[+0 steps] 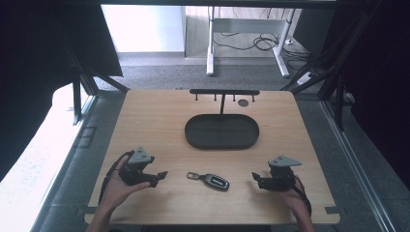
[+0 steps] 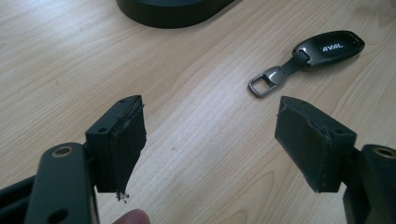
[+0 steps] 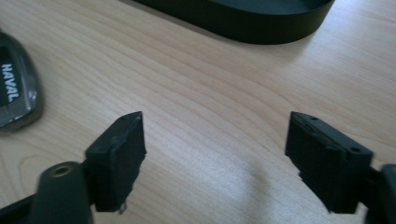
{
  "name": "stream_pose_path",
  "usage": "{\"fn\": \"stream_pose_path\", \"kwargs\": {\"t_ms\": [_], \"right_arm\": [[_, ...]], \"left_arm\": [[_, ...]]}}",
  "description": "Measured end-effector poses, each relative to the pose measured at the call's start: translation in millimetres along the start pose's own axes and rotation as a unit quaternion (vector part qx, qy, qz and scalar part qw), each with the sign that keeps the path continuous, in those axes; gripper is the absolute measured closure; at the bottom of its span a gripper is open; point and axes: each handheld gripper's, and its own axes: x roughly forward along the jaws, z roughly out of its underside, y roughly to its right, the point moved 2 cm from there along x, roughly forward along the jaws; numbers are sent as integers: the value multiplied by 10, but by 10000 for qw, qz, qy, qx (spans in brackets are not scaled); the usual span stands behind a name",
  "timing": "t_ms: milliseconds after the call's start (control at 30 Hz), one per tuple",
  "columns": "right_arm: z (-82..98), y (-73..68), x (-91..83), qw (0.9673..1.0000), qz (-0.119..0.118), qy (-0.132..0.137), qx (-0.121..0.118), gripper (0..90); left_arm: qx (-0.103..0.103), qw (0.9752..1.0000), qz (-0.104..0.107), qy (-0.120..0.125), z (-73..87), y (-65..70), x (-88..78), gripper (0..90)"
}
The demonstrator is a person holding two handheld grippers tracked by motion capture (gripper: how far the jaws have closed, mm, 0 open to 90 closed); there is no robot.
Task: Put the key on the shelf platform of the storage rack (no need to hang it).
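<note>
**Two open grippers flank a car key fob on the table**

The left gripper rests low over the table, held in the person's left hand, with its jaws pointing toward the middle of the table. Its jaws stand wide apart with nothing between them; in the left gripper view only bare wood lies between the two black pads.

Just beyond that gripper's jaw tips, and a little toward its right-hand jaw, lies the car key fob, flat on the table. It is a dark fob with white lettering on its face. Its short strap ends in a metal ring, and this ring end is the part nearest the left gripper, close ahead of the jaws but apart from them.

Farther ahead of both grippers sits a black oval tray. From behind it rises a thin post topped by a black crossbar with small hooks.

The right gripper, in the person's right hand, faces the fob from the opposite side. Its jaws are likewise spread wide and hold nothing. In the right gripper view the fob lies off beyond its left-hand jaw, apart from it, with the tray's wall ahead.
</note>
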Motion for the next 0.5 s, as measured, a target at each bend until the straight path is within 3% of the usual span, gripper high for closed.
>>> {"fn": "stream_pose_path", "kwargs": {"t_ms": [133,500], "right_arm": [[-6,-27,2,9999,36,-79,-130,264],[-93,31,-113,9998,57,174,-16,309]], "left_arm": [[12,10000,24,-18,-1,13,2,247],[70,9999,51,-104,0,38,63,248]]}}
